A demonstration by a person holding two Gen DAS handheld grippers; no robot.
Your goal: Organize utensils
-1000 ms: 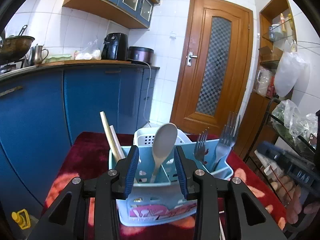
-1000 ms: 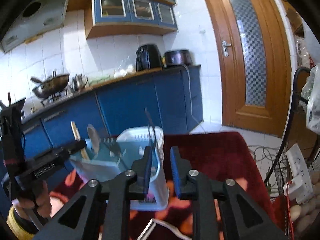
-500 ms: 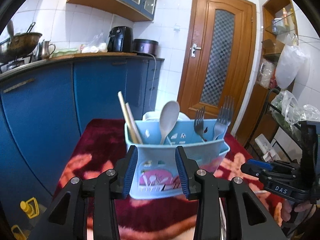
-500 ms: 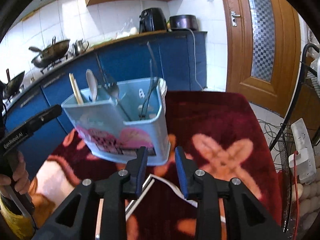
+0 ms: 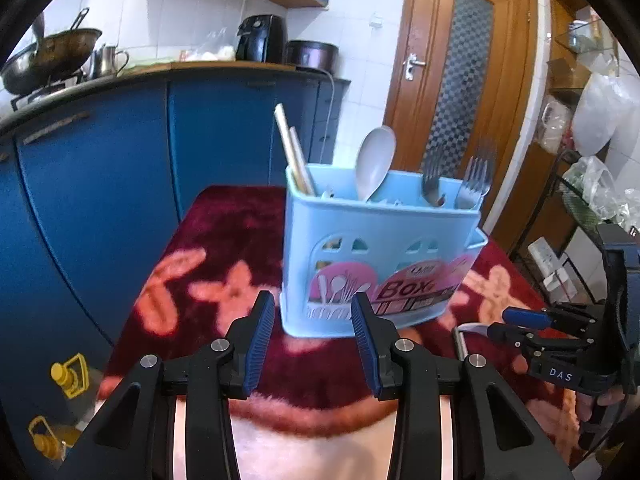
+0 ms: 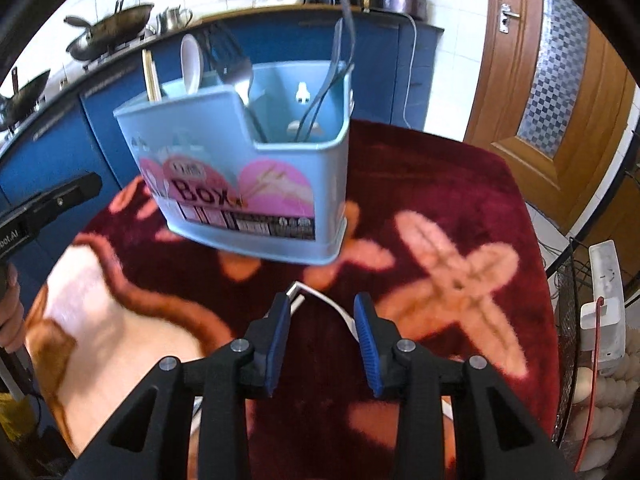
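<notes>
From the left wrist we see our left gripper (image 5: 313, 316) part open and empty before the light-blue plastic utensil box (image 5: 380, 256) on the dark-red patterned cloth (image 5: 224, 240). From the right wrist, our right gripper (image 6: 323, 318) is opening, empty, above a white utensil (image 6: 328, 304) lying near the box (image 6: 256, 184).

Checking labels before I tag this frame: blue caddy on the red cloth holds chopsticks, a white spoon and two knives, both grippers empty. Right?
One slip: the caddy holds two forks, not knives; the left wrist view shows their tines. The rest stands: chopsticks, white spoon, red cloth. The left gripper is empty; the right gripper is empty, its fingers opening.
</notes>
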